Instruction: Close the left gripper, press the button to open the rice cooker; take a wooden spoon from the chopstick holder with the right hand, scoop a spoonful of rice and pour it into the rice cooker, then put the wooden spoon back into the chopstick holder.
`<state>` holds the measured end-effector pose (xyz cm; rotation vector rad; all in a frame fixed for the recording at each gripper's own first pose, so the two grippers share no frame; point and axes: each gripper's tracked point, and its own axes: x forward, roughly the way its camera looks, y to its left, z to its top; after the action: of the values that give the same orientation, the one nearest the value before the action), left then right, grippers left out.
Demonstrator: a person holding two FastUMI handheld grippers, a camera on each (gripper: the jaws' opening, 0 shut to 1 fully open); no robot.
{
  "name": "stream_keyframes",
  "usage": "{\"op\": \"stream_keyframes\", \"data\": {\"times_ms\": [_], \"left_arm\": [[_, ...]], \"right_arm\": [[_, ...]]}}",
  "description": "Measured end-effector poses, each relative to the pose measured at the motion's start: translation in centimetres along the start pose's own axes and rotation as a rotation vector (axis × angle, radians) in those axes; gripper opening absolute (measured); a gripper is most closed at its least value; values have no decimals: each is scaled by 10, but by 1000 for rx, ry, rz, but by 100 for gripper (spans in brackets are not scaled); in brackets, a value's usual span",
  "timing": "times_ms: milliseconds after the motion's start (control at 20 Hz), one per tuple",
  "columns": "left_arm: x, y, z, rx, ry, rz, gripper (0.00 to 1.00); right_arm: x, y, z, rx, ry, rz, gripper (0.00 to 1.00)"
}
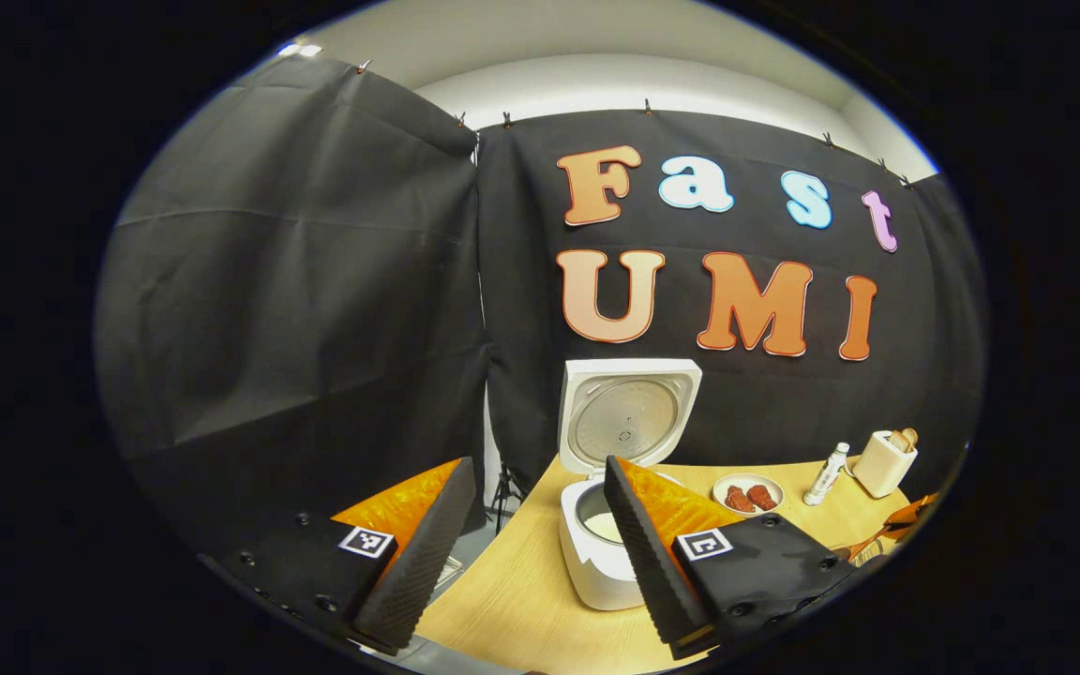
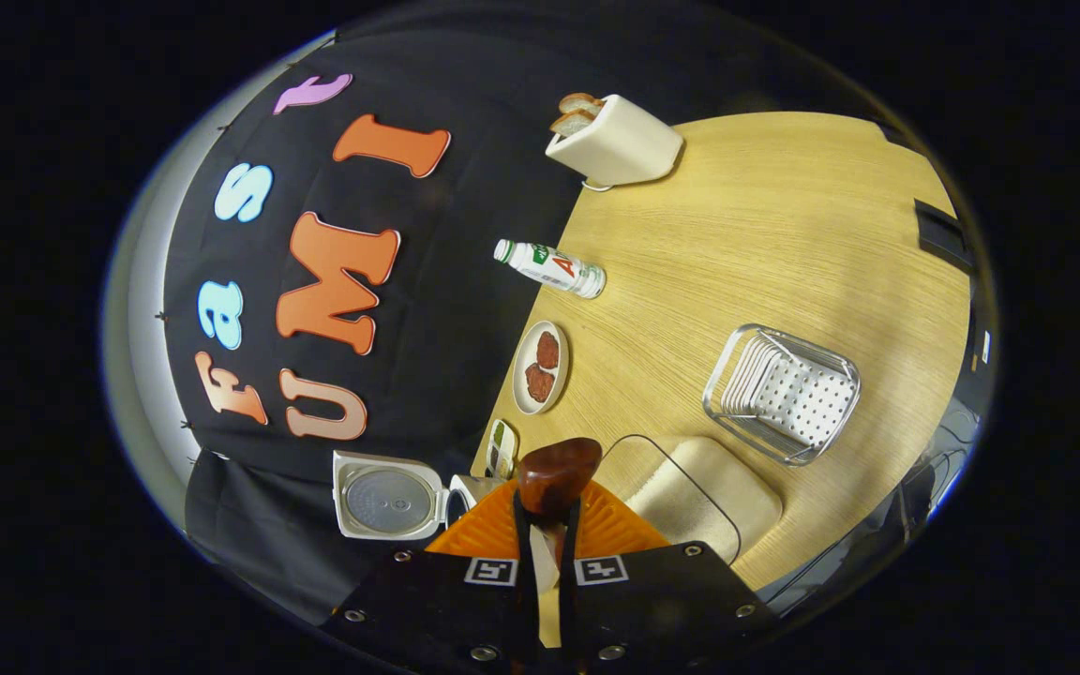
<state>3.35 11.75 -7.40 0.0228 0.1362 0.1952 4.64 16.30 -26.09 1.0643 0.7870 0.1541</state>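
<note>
Pointing bowl-forward along the right tongs [image 2: 547, 548], clamped wooden spoon [image 2: 557, 476].

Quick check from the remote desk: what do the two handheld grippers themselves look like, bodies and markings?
The left gripper has a black body with visible screws, wedge-shaped fingers with ribbed inner faces, and a small square black-and-white marker tag at each finger's base. The right gripper has the same black screwed body, with two square marker tags side by side. No cables, hands or sleeves are visible.

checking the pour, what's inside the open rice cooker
Inside the open white rice cooker, a pale layer of rice lies in the pot. The left claw's finger covers the pot's right side.
</note>
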Motion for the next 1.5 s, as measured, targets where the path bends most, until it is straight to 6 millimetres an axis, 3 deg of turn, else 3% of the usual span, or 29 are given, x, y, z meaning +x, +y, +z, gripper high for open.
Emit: {"op": "stream_keyframes", "data": {"times_ms": [350, 650, 1150, 1200, 1300, 1400, 1450, 1500], "left_arm": [[11, 12, -11, -3, 23, 12, 94], [17, 20, -10, 3, 15, 10, 94], [11, 23, -13, 3, 15, -35, 94], [12, 23, -10, 7, 12, -36, 99], [10, 25, -11, 1, 10, -41, 94], [9, 24, -15, -5, 21, -49, 90], [9, 23, -18, -8, 27, -54, 98], [8, 24, -19, -11, 32, -54, 94]], "right_arm": [[7, 72, 3, 54, 23, 107, 8], [25, 128, -7, 67, 48, 168, 8], [72, 220, -42, 12, 92, 237, 8], [76, 229, -47, 3, 98, 241, 8], [85, 248, -57, -22, 109, 251, 8], [97, 261, -64, -45, 101, 254, 8], [102, 267, -68, -58, 95, 250, 8], [108, 270, -72, -77, 90, 245, 8]]}}
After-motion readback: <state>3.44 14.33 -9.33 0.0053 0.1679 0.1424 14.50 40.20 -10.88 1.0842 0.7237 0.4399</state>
